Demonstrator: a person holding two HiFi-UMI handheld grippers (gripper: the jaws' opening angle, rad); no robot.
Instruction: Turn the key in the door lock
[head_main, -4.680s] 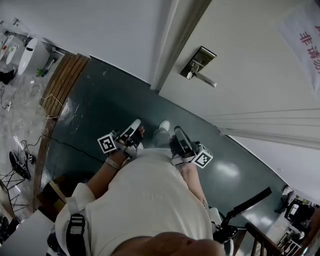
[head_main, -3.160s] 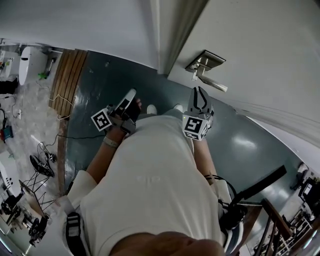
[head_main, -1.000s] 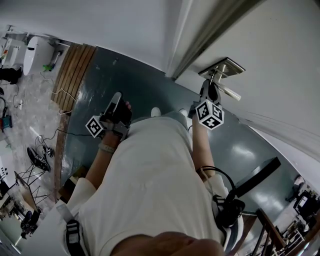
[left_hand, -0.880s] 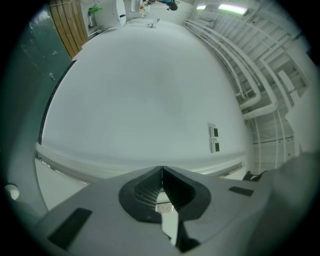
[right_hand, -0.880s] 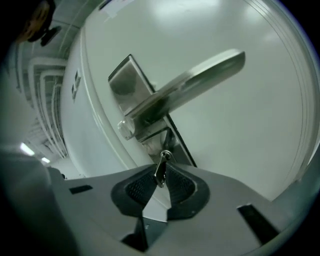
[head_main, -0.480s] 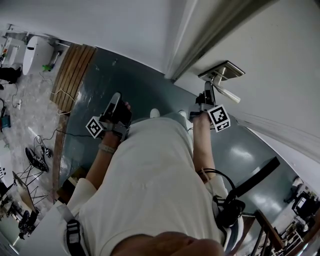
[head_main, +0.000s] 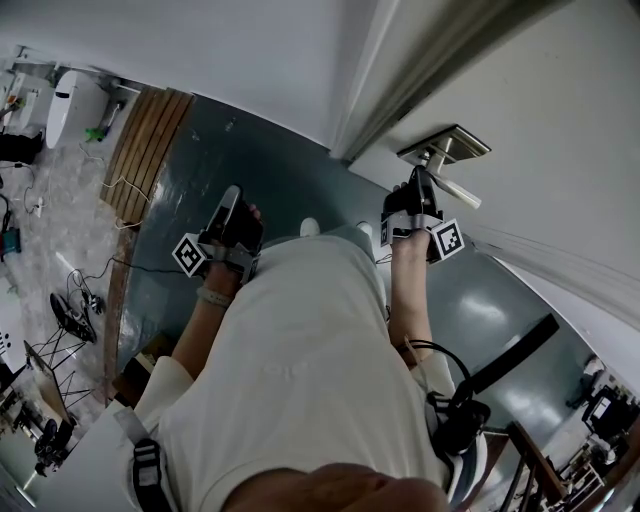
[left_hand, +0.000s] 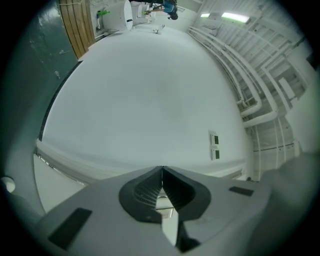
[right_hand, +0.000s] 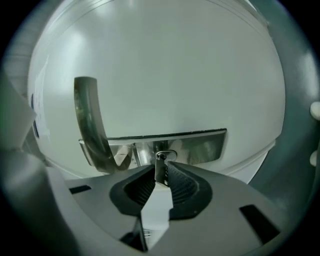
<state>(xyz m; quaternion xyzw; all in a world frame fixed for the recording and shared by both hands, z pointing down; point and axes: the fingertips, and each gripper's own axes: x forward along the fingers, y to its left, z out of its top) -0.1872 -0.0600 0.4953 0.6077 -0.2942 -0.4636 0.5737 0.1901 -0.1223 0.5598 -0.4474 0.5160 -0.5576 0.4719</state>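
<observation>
The right tool (head_main: 421, 180) has rolled about its own axis. Against the head view of 1 second ago, its marker cube (head_main: 447, 240) has swung from facing the camera to the 4 o'clock side of the wrist, while the hand has kept its place at the lock plate (head_main: 446, 146). Its jaws have just been opening and now stand slightly apart with the key (right_hand: 160, 166) between the tips. The pads appear to have come off the key, though the clearance is slight. The key sits in the keyhole of the plate on the white door (head_main: 560, 120). In the head view the lever handle (head_main: 462, 190) lies at 4 o'clock of the plate. Assessment: the roll was the turn of the key, and the loosening grip marks either the end of that turn or a regrip for another. Whether the bolt has moved is not visible. The left tool (left_hand: 162, 181) has its jaws together with nothing between them. It is aimed at a bare white wall (left_hand: 150, 100) and is idle at 9 o'clock of the right tool, well apart.
</observation>
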